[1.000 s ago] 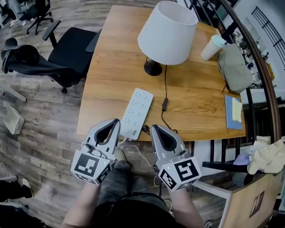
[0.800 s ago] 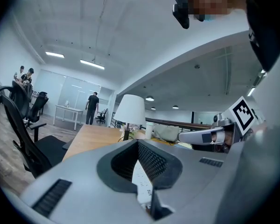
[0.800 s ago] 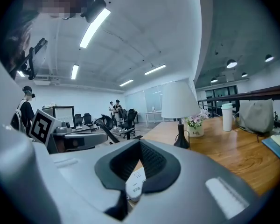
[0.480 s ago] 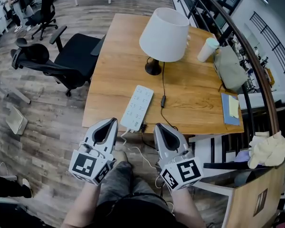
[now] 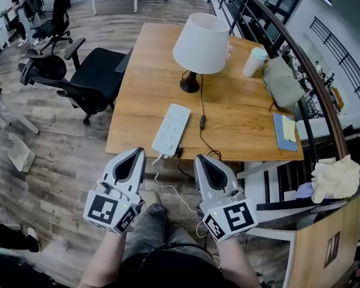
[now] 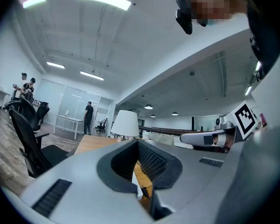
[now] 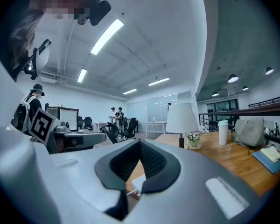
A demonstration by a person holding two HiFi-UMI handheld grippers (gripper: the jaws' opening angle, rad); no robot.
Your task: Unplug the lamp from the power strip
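Head view: the left tongs (image 5: 138,151) and right tongs (image 5: 200,158) hover side by side, short of the near edge of the desk (image 5: 246,125). Both have their jaws pressed together with nothing between them. The power strip (image 5: 171,129) lies just ahead, between the two tips. The lamp's black plug (image 5: 179,153) sits at its near end, and the lamp (image 5: 201,44) stands well beyond. The strip looks loose, so tugging the plug without pinning it could drag it off the edge. Yanking the cord (image 5: 201,110) might topple the lamp.
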